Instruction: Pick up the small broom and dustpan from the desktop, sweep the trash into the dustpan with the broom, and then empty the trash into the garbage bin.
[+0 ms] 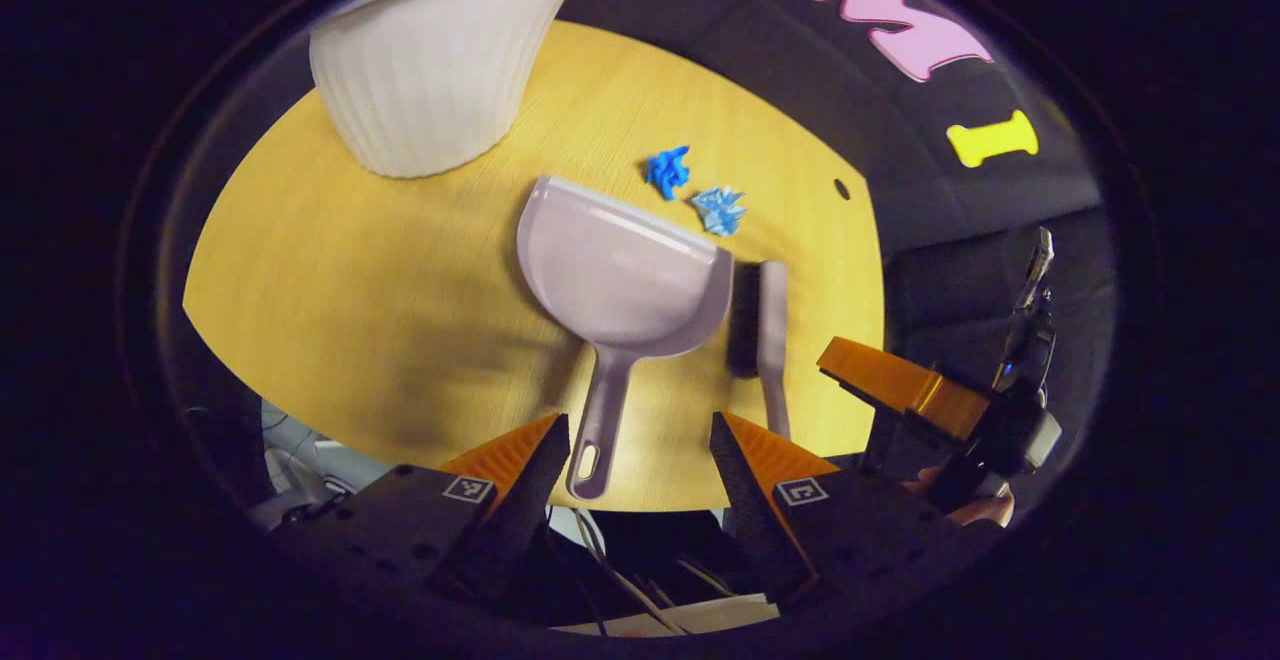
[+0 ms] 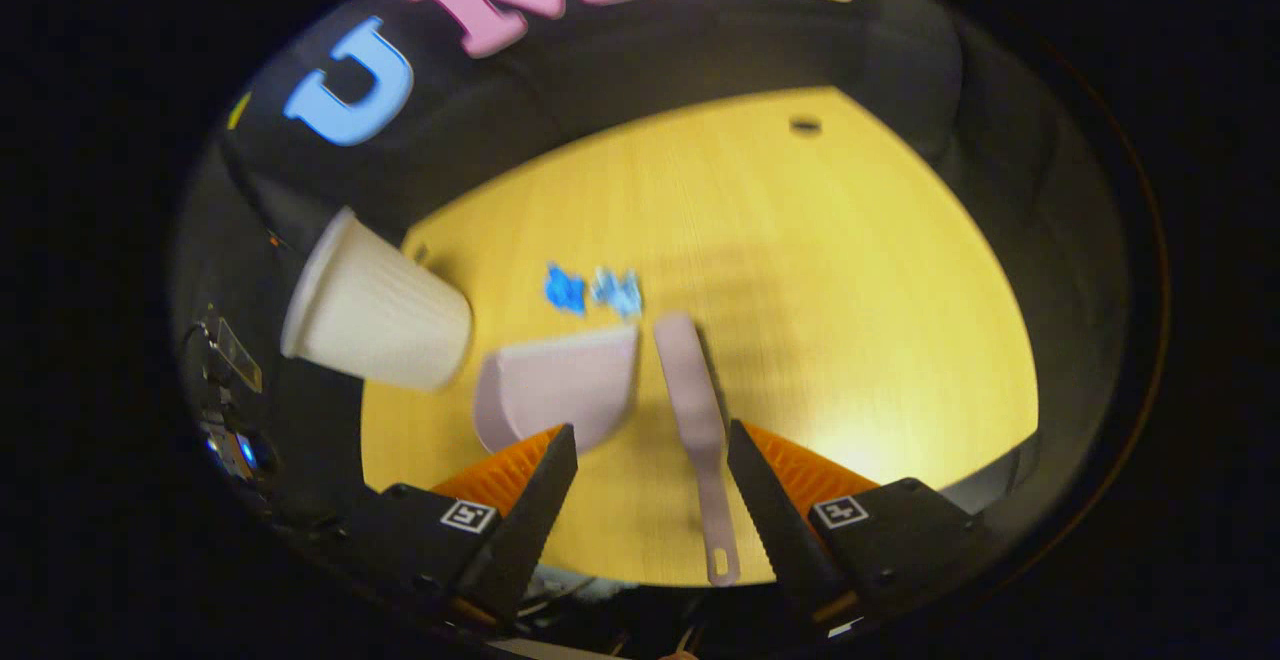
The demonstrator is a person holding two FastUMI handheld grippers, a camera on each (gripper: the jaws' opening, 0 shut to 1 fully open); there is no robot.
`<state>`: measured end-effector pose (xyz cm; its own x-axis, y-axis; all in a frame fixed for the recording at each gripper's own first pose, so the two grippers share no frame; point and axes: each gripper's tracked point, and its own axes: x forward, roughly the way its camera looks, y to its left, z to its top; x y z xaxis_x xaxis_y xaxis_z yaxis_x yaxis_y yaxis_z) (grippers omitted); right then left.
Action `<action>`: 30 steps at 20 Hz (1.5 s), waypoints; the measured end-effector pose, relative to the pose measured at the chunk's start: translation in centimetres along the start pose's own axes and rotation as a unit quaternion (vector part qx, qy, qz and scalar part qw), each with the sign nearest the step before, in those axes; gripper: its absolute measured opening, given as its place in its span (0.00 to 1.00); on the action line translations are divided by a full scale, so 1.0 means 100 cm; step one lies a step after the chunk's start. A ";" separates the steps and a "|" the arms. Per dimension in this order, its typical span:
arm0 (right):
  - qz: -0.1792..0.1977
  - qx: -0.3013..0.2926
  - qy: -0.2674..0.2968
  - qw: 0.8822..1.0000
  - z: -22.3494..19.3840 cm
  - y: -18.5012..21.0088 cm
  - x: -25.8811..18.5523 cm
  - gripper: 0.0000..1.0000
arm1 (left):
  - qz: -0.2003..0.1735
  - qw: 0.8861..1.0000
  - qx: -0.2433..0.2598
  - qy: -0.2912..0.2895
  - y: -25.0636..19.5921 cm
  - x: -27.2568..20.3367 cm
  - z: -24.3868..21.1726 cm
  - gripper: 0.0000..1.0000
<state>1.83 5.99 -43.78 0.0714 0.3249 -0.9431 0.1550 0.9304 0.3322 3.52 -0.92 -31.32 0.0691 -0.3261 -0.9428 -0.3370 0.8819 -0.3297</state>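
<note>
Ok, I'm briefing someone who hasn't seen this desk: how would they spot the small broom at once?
On the yellow wooden desktop, find the white ribbed garbage bin, then the pale lilac dustpan lying flat in the middle. The small broom lies right beside the pan: the same pale colour, but a narrow straight stick with dark bristles along one side, not a wide scoop.

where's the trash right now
In the left gripper view, the two blue trash scraps lie on the desktop, just beyond the dustpan mouth, right of the white garbage bin.
</note>
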 end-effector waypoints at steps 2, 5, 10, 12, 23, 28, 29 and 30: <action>-0.036 -0.019 0.085 0.996 -0.020 -0.021 0.046 0.89 | 0.090 0.994 0.030 0.046 -0.001 -0.019 0.007 0.85; -0.077 -0.014 0.143 0.987 -0.028 -0.033 0.075 0.99 | 0.117 0.989 0.041 0.081 -0.024 -0.019 0.019 0.85; -0.109 -0.057 0.145 0.982 -0.028 -0.032 0.076 0.97 | 0.160 0.979 0.092 0.086 -0.024 0.014 0.036 0.84; -0.128 -0.071 0.154 0.977 -0.035 -0.038 0.074 0.93 | 0.179 0.974 0.103 0.090 -0.019 0.014 0.036 0.73; -0.076 -0.090 0.165 0.979 -0.039 -0.040 0.067 0.19 | 0.183 0.962 0.159 0.123 -0.008 0.008 0.022 0.28; -0.054 -0.104 0.108 0.987 0.010 -0.036 0.050 0.19 | 0.165 0.955 0.213 0.124 0.015 -0.014 0.017 0.26; -0.063 -0.117 0.096 0.987 0.027 -0.038 0.047 0.19 | 0.162 0.955 0.216 0.124 0.018 -0.019 0.017 0.26; -0.082 -0.158 0.079 0.981 0.063 -0.043 0.043 0.18 | 0.169 0.951 0.230 0.121 0.024 -0.025 0.022 0.26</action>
<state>7.65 2.35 -49.18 -0.0869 0.1662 -0.9823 -0.1638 0.9702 0.1786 4.60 2.80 -29.88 -0.2063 -0.0172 -0.9783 0.1495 0.9875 -0.0489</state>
